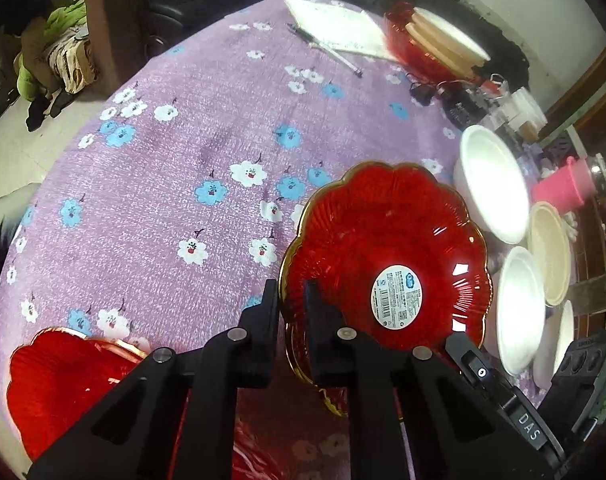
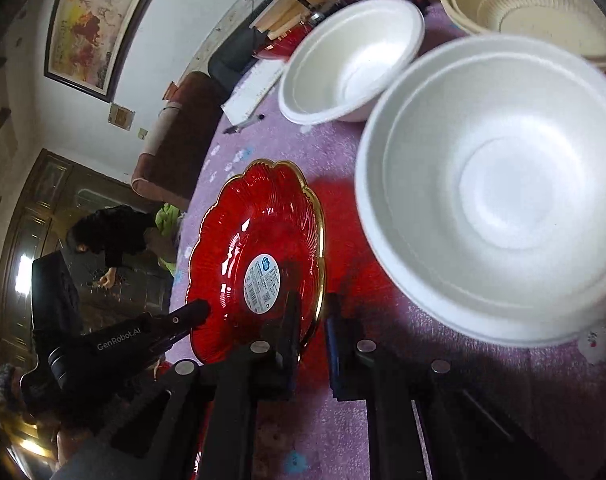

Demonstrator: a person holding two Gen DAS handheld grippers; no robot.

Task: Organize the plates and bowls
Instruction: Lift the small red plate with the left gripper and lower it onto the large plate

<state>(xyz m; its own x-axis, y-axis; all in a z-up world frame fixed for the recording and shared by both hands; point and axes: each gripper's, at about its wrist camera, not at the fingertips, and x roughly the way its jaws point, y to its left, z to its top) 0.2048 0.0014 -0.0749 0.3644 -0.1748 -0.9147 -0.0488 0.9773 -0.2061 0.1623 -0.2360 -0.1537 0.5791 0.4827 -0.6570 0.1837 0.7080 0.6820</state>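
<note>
A red scalloped glass plate (image 1: 387,256) with a gold rim and a white label is held tilted above the purple flowered tablecloth (image 1: 175,168). My left gripper (image 1: 291,300) is shut on its near-left rim. My right gripper (image 2: 313,316) is shut on its opposite rim; the plate shows in the right wrist view (image 2: 259,256), and the left gripper (image 2: 183,320) shows there too. A second red plate (image 1: 63,384) lies at the lower left. White foam bowls (image 1: 491,184) (image 1: 519,308) and a beige bowl (image 1: 551,252) stand at the right.
A stack of a red plate and wooden-rimmed dishes (image 1: 427,40) sits at the far edge beside paper sheets (image 1: 335,28) and a pen (image 1: 335,54). A pink cup (image 1: 567,184) and small clutter stand at the right. A person (image 2: 103,236) is in the background.
</note>
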